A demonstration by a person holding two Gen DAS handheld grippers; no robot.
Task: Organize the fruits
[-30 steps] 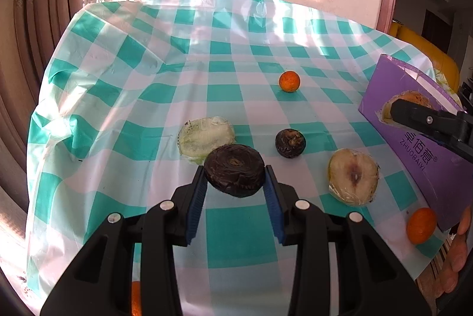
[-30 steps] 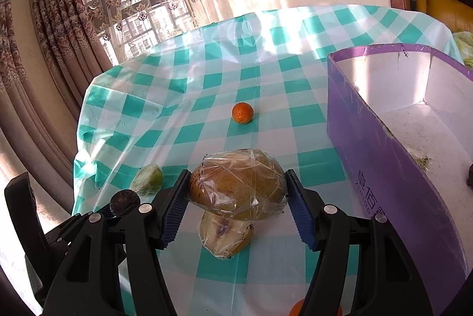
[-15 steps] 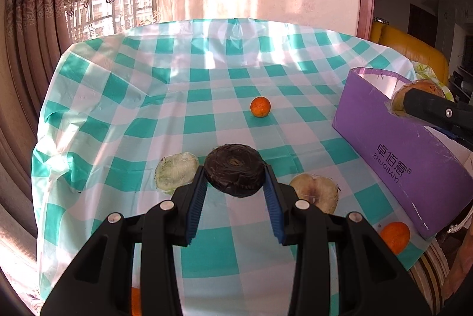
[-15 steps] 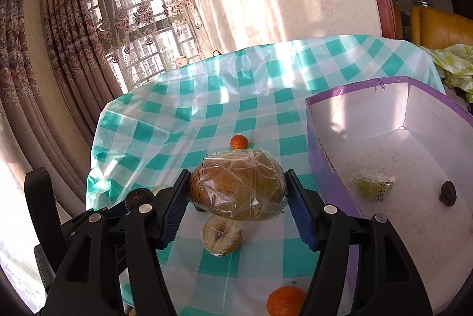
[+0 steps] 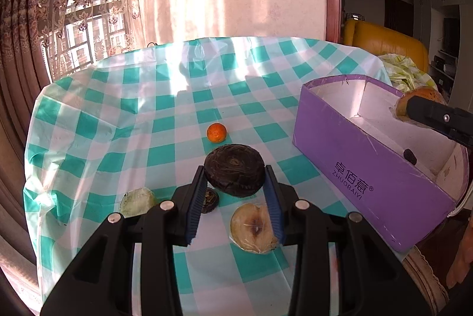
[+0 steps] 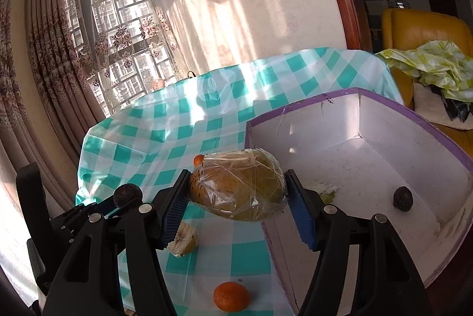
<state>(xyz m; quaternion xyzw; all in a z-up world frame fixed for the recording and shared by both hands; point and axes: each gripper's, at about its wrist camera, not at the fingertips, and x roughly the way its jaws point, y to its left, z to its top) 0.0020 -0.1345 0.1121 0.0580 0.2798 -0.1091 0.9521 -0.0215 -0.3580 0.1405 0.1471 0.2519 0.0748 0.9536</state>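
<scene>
My left gripper [image 5: 234, 169] is shut on a dark, round, flattened fruit [image 5: 235, 171], held above the checked tablecloth. My right gripper [image 6: 238, 183] is shut on a large brownish-green fruit wrapped in clear film [image 6: 236, 189], which hangs over the near left edge of the open purple box [image 6: 295, 112]. In the left wrist view the box [image 5: 369, 177] stands at the right, with a right gripper finger [image 5: 434, 116] above it. Inside the box lie a small dark fruit [image 6: 402, 198] and a green wrapped piece [image 6: 326, 193].
On the cloth lie an orange [image 5: 216, 132], a wrapped cut fruit half [image 5: 254, 229], a small dark fruit [image 5: 209, 199] and a pale green wrapped half [image 5: 138, 198]. Another orange [image 6: 231, 296] sits near the table's front edge. A yellow armchair [image 6: 425, 26] with a crumpled cloth stands behind the box.
Both grippers have risen and drawn back with their fruits still held. The right gripper's wrapped fruit has moved rightward, from over the cloth to over the box's edge.
</scene>
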